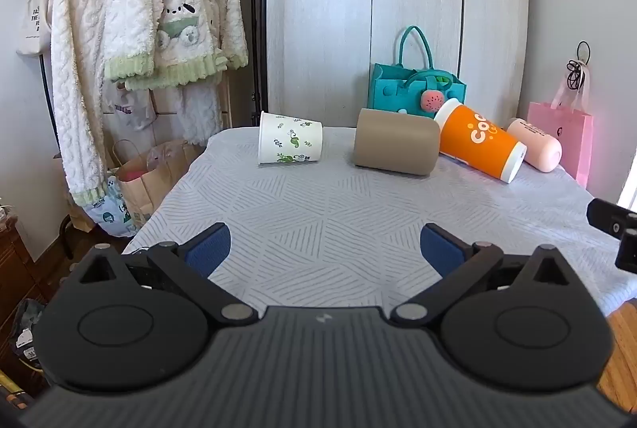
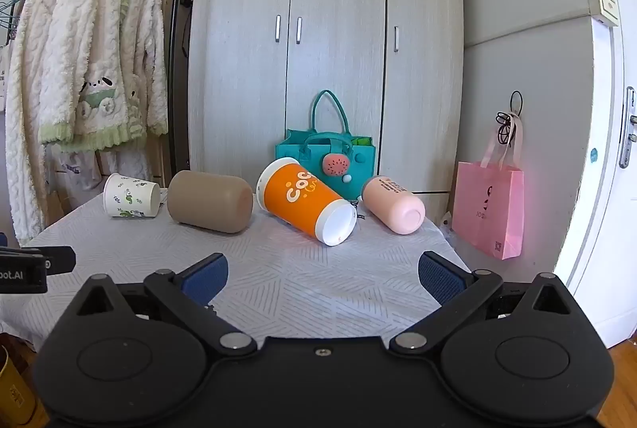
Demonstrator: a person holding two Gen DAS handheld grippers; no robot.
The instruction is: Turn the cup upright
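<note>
— Where are the cups?
— All four lie on their sides along the far edge of the table (image 1: pixel 318 213): paper cup (image 1: pixel 290 138), tan cup (image 1: pixel 396 142), orange cup (image 2: pixel 306 201) touching the tan one, pink cup (image 2: pixel 394 204).
— And the fingers?
— Both pairs spread wide, holding nothing. The left gripper (image 1: pixel 325 249) hovers at the near edge, well short of the cups; the right gripper (image 2: pixel 323 278) likewise, the orange cup nearest ahead.
— Behind them?
— A teal bag (image 2: pixel 332 153).

We see a matt paper cup (image 1: pixel 289 143), a glossy orange plastic cup (image 2: pixel 304 201), a textured cloth table cover (image 1: pixel 338 213), and fluffy robes (image 1: pixel 131 10).
</note>
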